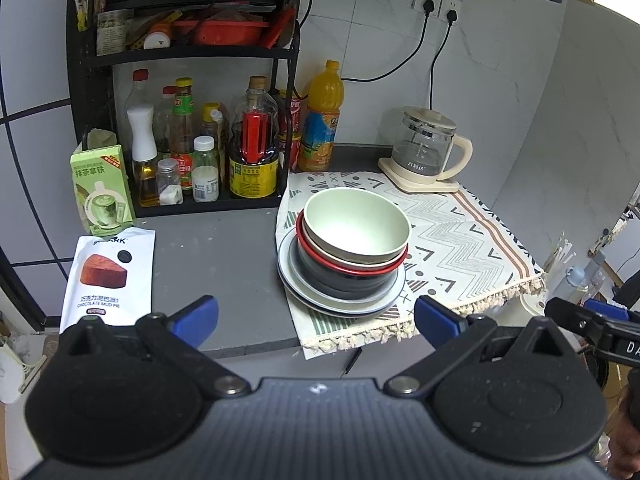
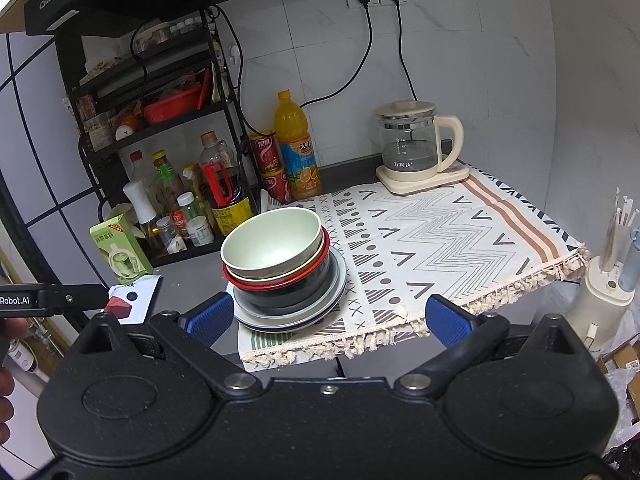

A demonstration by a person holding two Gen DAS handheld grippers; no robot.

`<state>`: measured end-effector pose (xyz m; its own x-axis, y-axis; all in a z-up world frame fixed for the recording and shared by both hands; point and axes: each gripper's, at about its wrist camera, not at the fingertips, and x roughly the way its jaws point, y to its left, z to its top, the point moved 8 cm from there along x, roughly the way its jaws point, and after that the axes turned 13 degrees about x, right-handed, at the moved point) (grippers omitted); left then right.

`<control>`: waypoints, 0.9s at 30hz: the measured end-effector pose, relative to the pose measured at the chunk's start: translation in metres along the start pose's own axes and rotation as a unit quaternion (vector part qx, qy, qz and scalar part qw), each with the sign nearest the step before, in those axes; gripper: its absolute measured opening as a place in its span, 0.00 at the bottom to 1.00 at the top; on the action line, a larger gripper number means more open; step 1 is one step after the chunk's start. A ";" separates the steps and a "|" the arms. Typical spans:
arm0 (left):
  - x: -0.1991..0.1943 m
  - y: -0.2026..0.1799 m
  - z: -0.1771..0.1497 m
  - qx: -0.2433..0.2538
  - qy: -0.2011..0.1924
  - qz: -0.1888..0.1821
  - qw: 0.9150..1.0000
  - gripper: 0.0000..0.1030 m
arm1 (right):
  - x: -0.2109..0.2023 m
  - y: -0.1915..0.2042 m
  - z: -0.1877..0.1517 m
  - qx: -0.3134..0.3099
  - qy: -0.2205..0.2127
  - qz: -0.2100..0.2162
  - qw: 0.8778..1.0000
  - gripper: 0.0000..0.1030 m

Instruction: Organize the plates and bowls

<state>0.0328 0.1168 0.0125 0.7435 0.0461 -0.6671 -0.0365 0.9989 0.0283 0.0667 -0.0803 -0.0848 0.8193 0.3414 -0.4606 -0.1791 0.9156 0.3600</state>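
On the near left corner of a patterned cloth [image 1: 460, 232] over the grey desk [image 1: 216, 256]: one stack of dishes. Top, pale green bowl [image 1: 356, 224]; beneath it a cream bowl [image 1: 320, 247], then a red-rimmed bowl [image 1: 348, 269], a black bowl [image 1: 340, 284], and plates [image 1: 340, 306] at the bottom. Bowls nested, leaning slightly left. Far right on the cloth: glass kettle [image 1: 428, 148] on its base. Left of the stack: black rack [image 1: 184, 56] with bottles; orange drink bottle [image 1: 322, 120] beside it. Near left on the desk: green carton [image 1: 102, 192], white pouch [image 1: 110, 280]. Left tool [image 1: 316, 320]: jaws apart, empty, short of the stack. Right tool [image 2: 330, 316]: jaws apart, empty, near the stack's edge.
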 end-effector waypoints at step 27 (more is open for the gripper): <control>0.012 -0.002 0.000 -0.003 0.009 -0.010 1.000 1.00 | 0.009 -0.002 -0.001 0.000 0.007 -0.004 1.000 1.00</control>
<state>0.0415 0.1151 0.0046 0.7316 0.0266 -0.6812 -0.0259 0.9996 0.0112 0.0740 -0.0795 -0.0902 0.8129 0.3370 -0.4751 -0.1722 0.9182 0.3567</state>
